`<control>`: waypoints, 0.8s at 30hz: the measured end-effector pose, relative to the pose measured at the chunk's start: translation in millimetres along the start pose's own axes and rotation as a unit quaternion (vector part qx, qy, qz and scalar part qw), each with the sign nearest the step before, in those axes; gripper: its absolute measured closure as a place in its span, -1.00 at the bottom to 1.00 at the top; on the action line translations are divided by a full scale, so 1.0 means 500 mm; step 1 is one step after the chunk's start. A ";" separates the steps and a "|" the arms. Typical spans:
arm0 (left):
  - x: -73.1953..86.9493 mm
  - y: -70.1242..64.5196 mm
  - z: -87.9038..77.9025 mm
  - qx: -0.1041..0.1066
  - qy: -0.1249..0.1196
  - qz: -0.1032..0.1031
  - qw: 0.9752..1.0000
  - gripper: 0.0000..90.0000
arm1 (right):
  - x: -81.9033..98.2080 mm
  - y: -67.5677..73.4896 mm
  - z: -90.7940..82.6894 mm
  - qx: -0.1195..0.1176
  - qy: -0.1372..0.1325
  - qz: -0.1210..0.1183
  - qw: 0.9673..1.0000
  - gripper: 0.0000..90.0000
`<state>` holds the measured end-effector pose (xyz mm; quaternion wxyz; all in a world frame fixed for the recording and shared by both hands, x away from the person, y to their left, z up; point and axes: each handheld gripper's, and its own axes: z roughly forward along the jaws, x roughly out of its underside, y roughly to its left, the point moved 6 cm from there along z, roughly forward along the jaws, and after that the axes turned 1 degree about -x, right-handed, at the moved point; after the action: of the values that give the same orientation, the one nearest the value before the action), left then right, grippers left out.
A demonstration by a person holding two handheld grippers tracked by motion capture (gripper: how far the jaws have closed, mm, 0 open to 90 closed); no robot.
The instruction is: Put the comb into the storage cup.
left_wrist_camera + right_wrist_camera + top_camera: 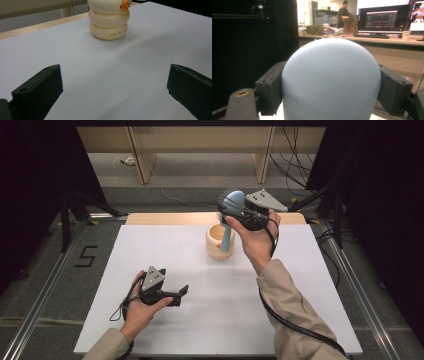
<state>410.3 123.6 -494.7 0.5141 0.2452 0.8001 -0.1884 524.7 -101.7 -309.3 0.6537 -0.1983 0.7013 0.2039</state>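
From the high view, the right gripper is raised over the far middle of the white table, its jaws clamped on the rounded head of a light blue hairbrush whose dark bristles face away; the handle hangs down into a cream, ribbed cup standing on the table. The left gripper rests low at the near left, jaws spread and holding nothing. In the left gripper view, the two matte black jaws stand wide apart over bare tabletop, and the cup, built of stacked glossy rings with a small orange detail, stands well ahead. In the right gripper view, the smooth, domed blue back of the brush sits squeezed between the black pads.
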 end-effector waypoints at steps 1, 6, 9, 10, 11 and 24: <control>0.000 0.000 0.000 0.000 0.000 0.000 1.000 -1.00 | 0.000 -0.001 0.001 0.000 -0.001 -0.002 1.000 -0.55; 0.000 0.000 0.000 0.000 0.000 0.000 1.000 -1.00 | -0.004 -0.003 0.004 0.003 -0.004 -0.003 1.000 -0.55; 0.000 0.001 0.000 0.000 -0.001 -0.001 1.000 -1.00 | -0.006 -0.004 0.006 0.005 -0.005 -0.004 1.000 -0.55; 0.000 0.001 0.000 0.000 -0.001 -0.001 1.000 -1.00 | -0.007 -0.005 0.006 0.006 -0.005 -0.006 1.000 -0.55; 0.000 0.001 0.000 0.000 -0.001 -0.001 1.000 -1.00 | -0.008 -0.005 0.007 0.006 -0.006 -0.006 1.000 -0.55; -0.001 0.002 -0.001 0.000 -0.002 -0.002 1.000 -1.00 | -0.018 -0.009 0.017 0.009 -0.008 -0.004 1.000 -0.55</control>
<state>411.0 124.6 -494.0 0.5151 0.2433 0.7996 -0.1898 534.9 -100.8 -301.1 0.6623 -0.1933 0.6968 0.1962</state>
